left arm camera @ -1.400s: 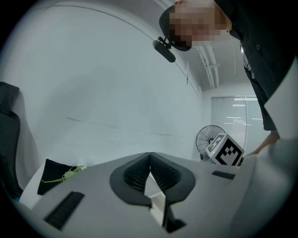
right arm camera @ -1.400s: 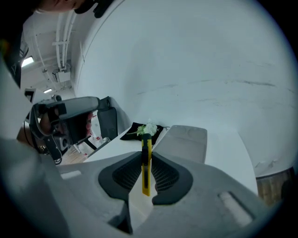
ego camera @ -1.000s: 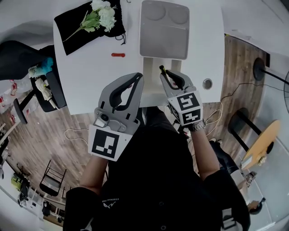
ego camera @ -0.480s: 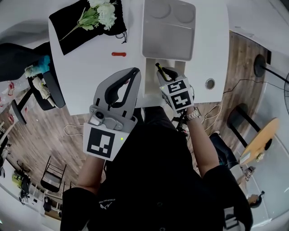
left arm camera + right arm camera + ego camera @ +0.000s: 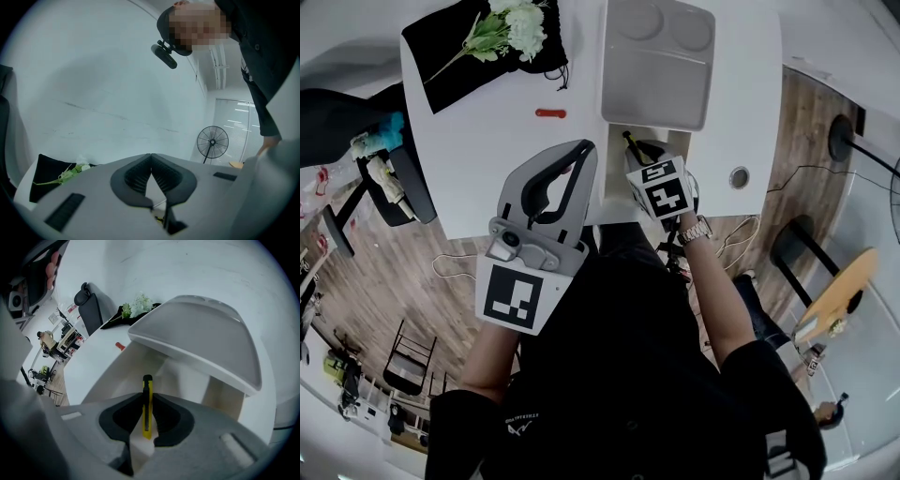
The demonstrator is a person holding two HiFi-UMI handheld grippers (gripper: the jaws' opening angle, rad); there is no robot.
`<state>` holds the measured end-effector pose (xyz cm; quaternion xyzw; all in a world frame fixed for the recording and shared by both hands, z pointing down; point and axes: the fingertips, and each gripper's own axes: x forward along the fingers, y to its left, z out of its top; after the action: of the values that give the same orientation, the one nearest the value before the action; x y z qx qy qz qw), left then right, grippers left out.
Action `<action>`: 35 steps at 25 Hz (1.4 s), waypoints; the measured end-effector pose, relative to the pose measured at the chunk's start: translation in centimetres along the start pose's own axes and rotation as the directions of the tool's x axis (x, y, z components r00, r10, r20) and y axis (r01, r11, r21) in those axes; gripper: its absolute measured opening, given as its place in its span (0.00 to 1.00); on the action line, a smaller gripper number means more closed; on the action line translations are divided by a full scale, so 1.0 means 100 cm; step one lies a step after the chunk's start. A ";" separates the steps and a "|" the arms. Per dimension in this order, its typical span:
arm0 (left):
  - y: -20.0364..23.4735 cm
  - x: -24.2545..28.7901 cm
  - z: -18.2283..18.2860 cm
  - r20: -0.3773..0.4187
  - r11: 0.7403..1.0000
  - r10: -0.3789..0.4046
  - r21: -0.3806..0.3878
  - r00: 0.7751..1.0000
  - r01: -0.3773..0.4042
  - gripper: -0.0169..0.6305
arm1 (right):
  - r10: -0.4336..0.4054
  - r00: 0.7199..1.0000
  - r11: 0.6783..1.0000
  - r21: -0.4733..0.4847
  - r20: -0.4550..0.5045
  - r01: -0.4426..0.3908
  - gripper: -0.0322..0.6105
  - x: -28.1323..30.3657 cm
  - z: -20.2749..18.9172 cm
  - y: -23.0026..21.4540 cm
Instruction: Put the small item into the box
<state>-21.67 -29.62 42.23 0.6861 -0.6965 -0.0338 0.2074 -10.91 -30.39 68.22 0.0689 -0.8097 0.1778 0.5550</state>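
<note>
Utility knife (image 5: 629, 142), yellow and black, clamped edge-on between the jaws of the right gripper (image 5: 635, 152); in the head view its tip stands over the open box (image 5: 607, 173), close to the left wall; the raised lid (image 5: 656, 61) lies beyond. The left gripper (image 5: 585, 150) hangs just left of the box by the table's (image 5: 478, 159) front edge; bare tabletop lies between it and a red item (image 5: 550, 113).

Left gripper view: jaws pressed together, nothing between them; a black cloth (image 5: 47, 171) with flowers (image 5: 70, 173) lies at the far left.

Right gripper view: the knife points into the box cavity; side walls clear of it; the lid overhangs at upper right.
</note>
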 end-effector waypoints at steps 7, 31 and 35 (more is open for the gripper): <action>0.006 -0.003 0.000 0.009 1.000 0.025 -0.001 1.000 -0.025 0.03 | 0.019 1.000 1.000 -0.016 0.000 -0.019 0.18 0.001 -0.001 0.006; -0.089 -0.076 0.003 0.138 0.991 0.094 0.081 0.986 -0.106 0.03 | 0.110 0.886 0.993 -0.020 0.450 -0.113 0.06 -0.165 0.002 0.041; -0.111 -0.095 -0.005 0.152 0.988 0.109 0.089 0.982 -0.123 0.03 | 0.120 0.836 0.992 -0.035 0.535 -0.120 0.06 -0.207 -0.007 0.051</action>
<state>-11.30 -20.90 36.73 0.6493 -0.7495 -0.0379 0.1234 -4.11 -27.12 48.26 0.0649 -0.9350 0.1862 0.2948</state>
